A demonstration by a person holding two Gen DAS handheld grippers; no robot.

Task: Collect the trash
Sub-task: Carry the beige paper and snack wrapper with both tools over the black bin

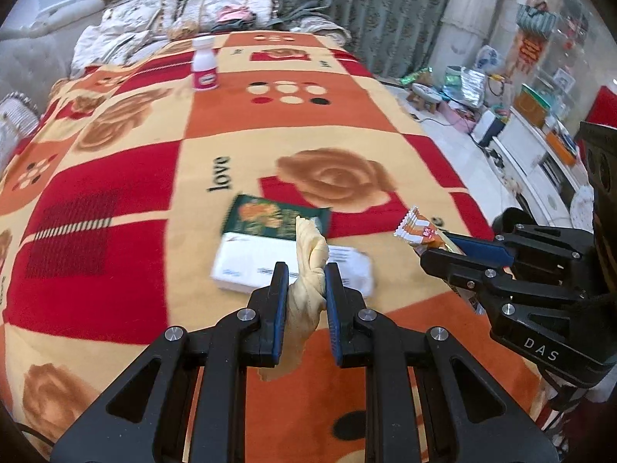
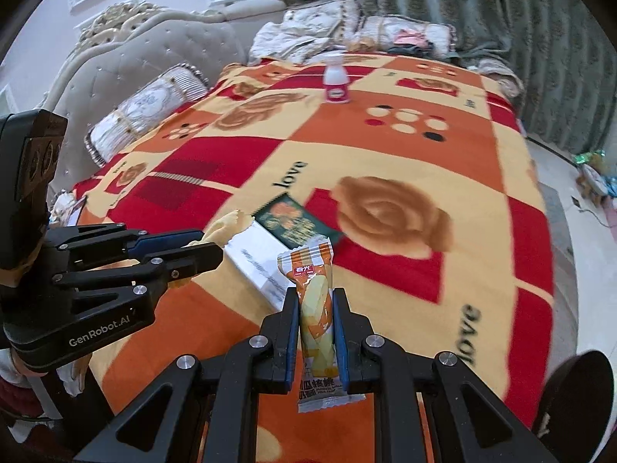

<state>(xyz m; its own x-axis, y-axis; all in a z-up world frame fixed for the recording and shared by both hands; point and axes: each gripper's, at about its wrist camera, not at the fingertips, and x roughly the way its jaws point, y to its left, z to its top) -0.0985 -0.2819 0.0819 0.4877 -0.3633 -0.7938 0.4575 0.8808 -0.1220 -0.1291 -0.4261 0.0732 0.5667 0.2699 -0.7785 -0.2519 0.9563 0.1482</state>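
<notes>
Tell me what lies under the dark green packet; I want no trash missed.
The dark green foil packet lies partly on a flat white box, overlapping its far edge. Whatever is beneath the box on the patterned blanket is covered.

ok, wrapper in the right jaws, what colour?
Orange and white snack wrapper, best in the right wrist view.

Bed: wide, w/ fleece blanket [image 1: 293,115] in red/orange/cream squares, brown rose prints, "love" lettering.
Headboard: grey tufted upholstered headboard [image 2: 127,73], carved cream trim on top.
Pillows: white ruffled bolster pillow [image 2: 142,112] just beside headboard.
Far side: green patterned curtains [image 2: 501,11].
Floor: pale glossy tile floor [image 1: 455,131], cluttered nr small round stool [image 1: 426,97].
</notes>
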